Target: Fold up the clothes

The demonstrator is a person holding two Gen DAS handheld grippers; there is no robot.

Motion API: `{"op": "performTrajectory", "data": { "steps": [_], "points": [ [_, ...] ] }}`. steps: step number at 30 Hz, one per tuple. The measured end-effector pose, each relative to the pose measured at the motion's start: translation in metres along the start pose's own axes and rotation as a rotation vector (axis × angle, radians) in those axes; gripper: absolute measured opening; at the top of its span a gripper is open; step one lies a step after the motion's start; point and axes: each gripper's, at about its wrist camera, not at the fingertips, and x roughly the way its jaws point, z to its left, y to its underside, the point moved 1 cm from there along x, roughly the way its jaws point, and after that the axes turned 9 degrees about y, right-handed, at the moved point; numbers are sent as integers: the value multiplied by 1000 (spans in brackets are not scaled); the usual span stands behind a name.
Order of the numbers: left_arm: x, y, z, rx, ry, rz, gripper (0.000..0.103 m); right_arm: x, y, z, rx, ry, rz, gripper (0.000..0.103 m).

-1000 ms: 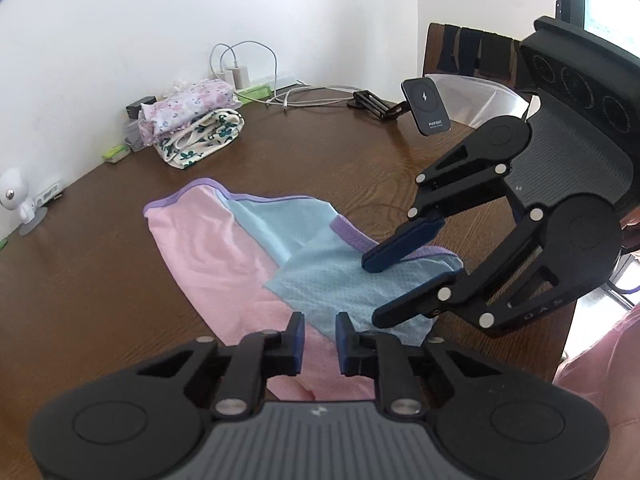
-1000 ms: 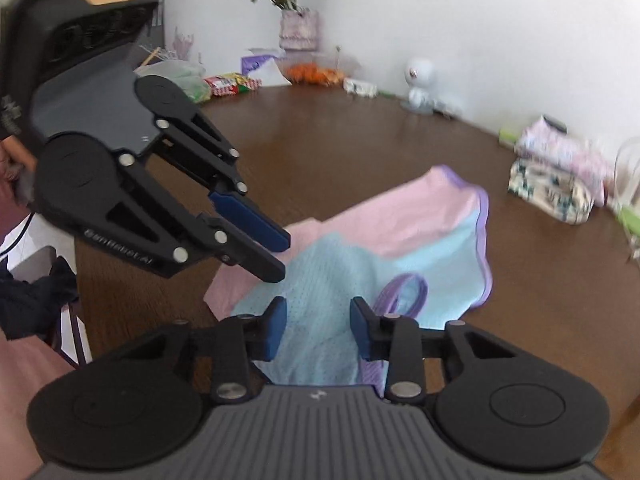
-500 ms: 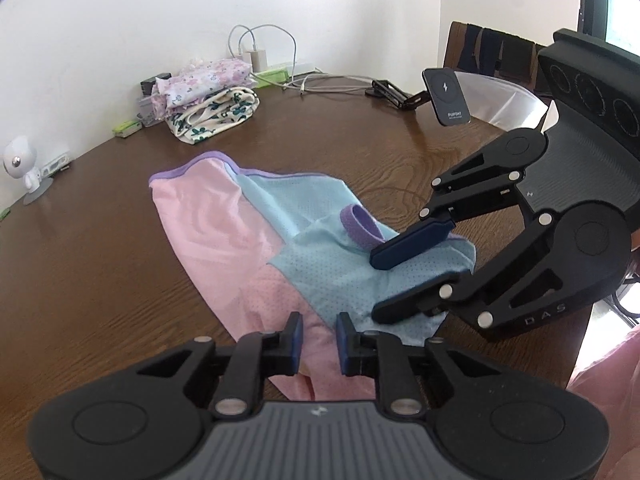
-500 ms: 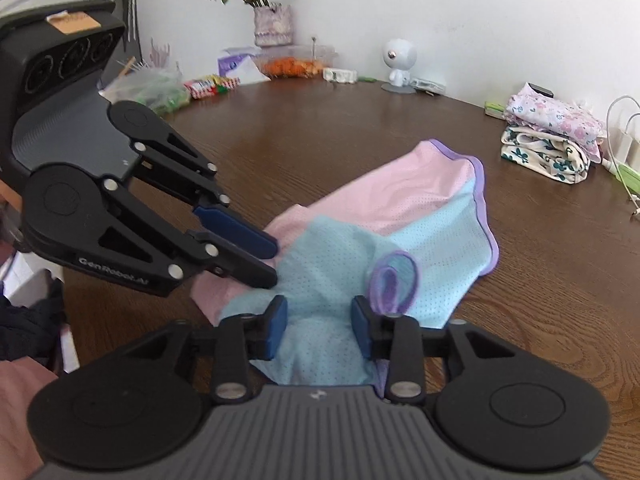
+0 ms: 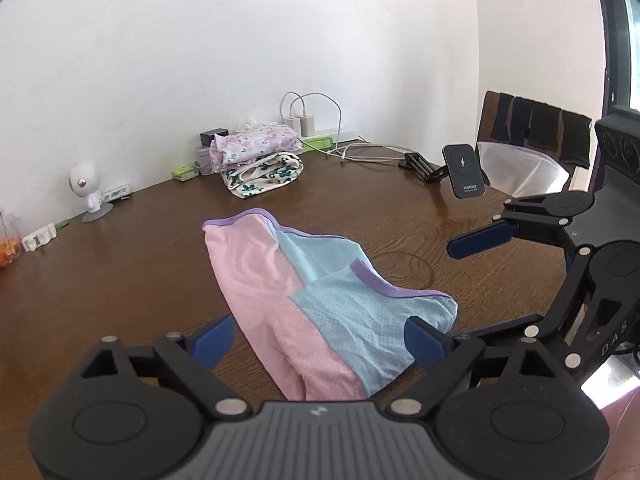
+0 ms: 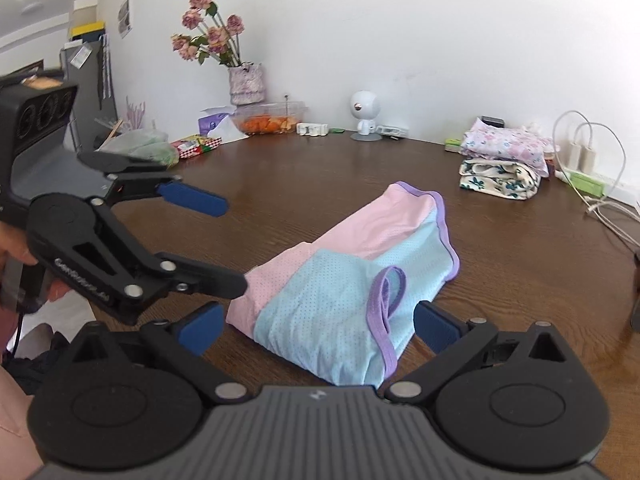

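Garment (image 5: 316, 300), pink and light blue with purple trim, lies folded on the brown desk (image 5: 120, 264), touched by neither claw. Left claw (image 5: 318, 338) and right claw (image 6: 318, 326): jaws opening, spread wide, the cloth's near edge between the fingers. Clear bowl (image 6: 270, 118) holds orange pieces. Vase (image 6: 245, 84) holds pink flowers. Black charger stand (image 5: 464, 170) reads "PURFONT", only roughly legible. 2 folded floral cloths (image 5: 258, 162) are stacked near the wall.

left gripper (image 5: 320, 338) opening, empty | garment (image 5: 320, 300) folded on table (image 5: 120, 280)
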Motion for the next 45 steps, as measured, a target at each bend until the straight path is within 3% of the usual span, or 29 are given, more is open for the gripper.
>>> {"op": "performTrajectory", "data": {
  "steps": [6,12,15,18,19,20,25,31,35,38,40,45],
  "points": [
    [-9,14,2,-98,6,-31,103,-2,3,-4,-36,38,-27,103],
    [-16,24,7,-120,-15,-17,103,13,5,25,-452,89,-37,103],
    [-20,29,9,-130,-22,-20,103,25,6,38,-626,7,14,101],
    [-23,33,10,-142,-30,-21,103,38,7,48,-750,-40,48,89],
    [-24,34,11,-146,-26,-20,103,42,8,49,-771,-57,64,78],
    [-25,35,11,-147,-20,-20,103,46,8,49,-774,-75,77,71],
    [-24,36,15,-148,-29,-24,103,58,5,44,-762,-145,126,66],
    [-17,33,17,-113,-30,-13,103,66,2,47,-802,-148,144,32],
    [-11,32,16,-80,-43,-7,103,69,-4,46,-769,-158,174,19],
    [-4,31,6,41,-30,-6,103,72,-15,40,-690,-180,211,13],
    [1,30,-6,192,-38,0,103,76,-28,31,-595,-200,254,12],
    [25,24,-23,494,-41,92,99,85,-57,8,-410,-254,332,11]
  ]
}}
